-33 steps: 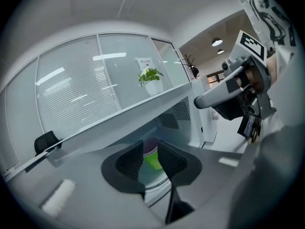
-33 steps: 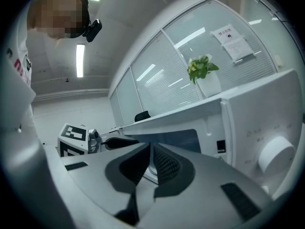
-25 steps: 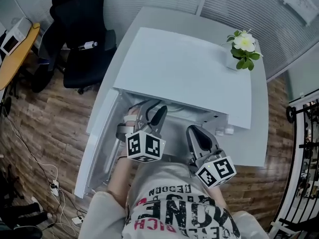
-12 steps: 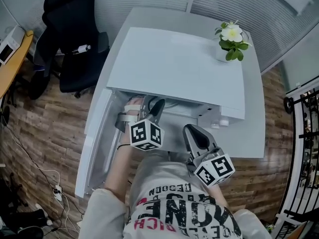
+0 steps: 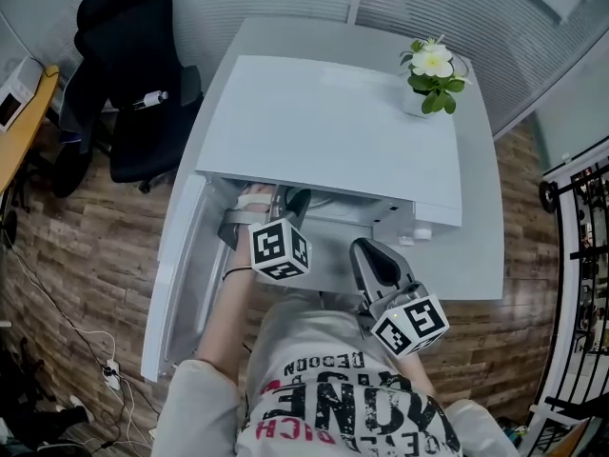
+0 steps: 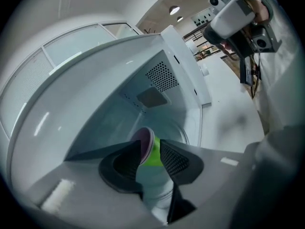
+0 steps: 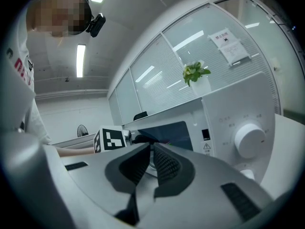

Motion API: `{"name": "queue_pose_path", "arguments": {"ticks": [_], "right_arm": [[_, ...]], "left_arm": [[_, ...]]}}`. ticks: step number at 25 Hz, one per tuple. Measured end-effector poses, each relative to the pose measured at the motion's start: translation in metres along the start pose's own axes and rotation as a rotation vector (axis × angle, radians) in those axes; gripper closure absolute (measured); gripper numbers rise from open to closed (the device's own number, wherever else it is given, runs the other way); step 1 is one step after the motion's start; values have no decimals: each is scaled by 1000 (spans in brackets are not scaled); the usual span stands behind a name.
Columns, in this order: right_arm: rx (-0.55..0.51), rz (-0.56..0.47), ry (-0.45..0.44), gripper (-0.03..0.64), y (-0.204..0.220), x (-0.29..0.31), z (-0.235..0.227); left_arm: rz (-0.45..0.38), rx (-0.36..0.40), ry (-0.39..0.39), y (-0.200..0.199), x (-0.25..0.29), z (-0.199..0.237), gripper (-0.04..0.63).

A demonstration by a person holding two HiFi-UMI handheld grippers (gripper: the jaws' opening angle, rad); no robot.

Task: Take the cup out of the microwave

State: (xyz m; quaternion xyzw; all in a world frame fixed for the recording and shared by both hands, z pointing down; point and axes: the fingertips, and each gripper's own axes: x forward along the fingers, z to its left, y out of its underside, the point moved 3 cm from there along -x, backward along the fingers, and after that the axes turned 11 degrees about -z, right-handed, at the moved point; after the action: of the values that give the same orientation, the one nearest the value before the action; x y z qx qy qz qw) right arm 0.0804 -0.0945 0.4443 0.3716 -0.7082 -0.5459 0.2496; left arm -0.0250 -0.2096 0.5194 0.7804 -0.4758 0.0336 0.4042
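Note:
A cup (image 6: 153,152) with a green body and a purplish rim stands deep in the white microwave (image 5: 333,131), on the turntable. It shows only in the left gripper view. My left gripper (image 6: 149,143) reaches into the cavity, and its jaws have just been opening. The cup sits in the gap ahead of the fingertips, with no pad pressing on it. From the head view the left gripper (image 5: 285,200) goes under the microwave's top edge, which hides the cup. My right gripper (image 5: 369,251) hangs in front of the microwave with its jaws together and nothing in them.
The microwave door (image 5: 181,284) stands swung open to the left. A control knob (image 7: 249,140) sits on the panel at the right. A potted flower (image 5: 428,74) stands on the microwave's far right corner. A black office chair (image 5: 124,84) is at the left.
My left gripper has gone lower and further into the cavity and has rolled. The right gripper has kept its place.

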Motion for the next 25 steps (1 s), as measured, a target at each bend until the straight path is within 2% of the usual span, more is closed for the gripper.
{"name": "queue_pose_path", "arguments": {"ticks": [8,12,15,25], "right_arm": [[-1,0,10,586,-2,3,-4],[4,2,19,586,-2,5,-4],[-1,5,21,586,-1,7,-4],[3,18,23,586,1,15,-1]], "left_arm": [[27,36,45,2,11,-1,462],[35,45,88,6,10,-8,534],[40,46,129,9,9,-14,554],[27,-3,183,10,4,-12,557]]}}
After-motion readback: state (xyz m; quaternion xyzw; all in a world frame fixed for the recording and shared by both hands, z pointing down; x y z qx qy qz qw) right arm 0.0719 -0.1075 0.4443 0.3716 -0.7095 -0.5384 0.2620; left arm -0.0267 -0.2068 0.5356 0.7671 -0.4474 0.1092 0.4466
